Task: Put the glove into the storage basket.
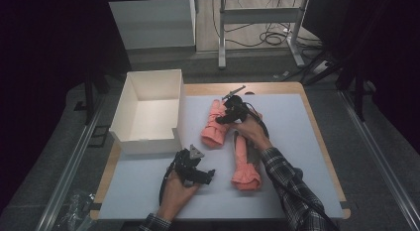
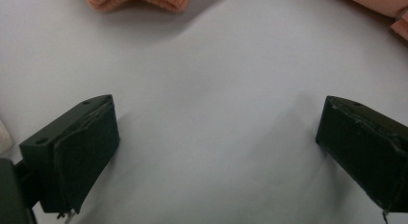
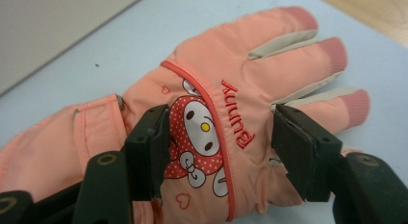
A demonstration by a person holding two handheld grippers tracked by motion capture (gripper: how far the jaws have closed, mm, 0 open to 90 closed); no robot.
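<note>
Sitting apparently empty, white box (image 1: 148,109) flanks 2 gloves (image 1: 215,123).

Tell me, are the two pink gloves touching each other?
Cannot tell. In the high view the far glove and near glove lie close, but the right gripper and hand hide the spot between.

Two salmon-pink gloves — the one at twelve o'clock (image 3: 202,113) with grey strips between the fingers, red "Bunny" lettering, small hearts and a red polka-dotted bunny; the other (image 1: 246,166) plain — on a pale lilac mat (image 1: 297,142). White box (image 1: 148,112) at ten o'clock.
</note>
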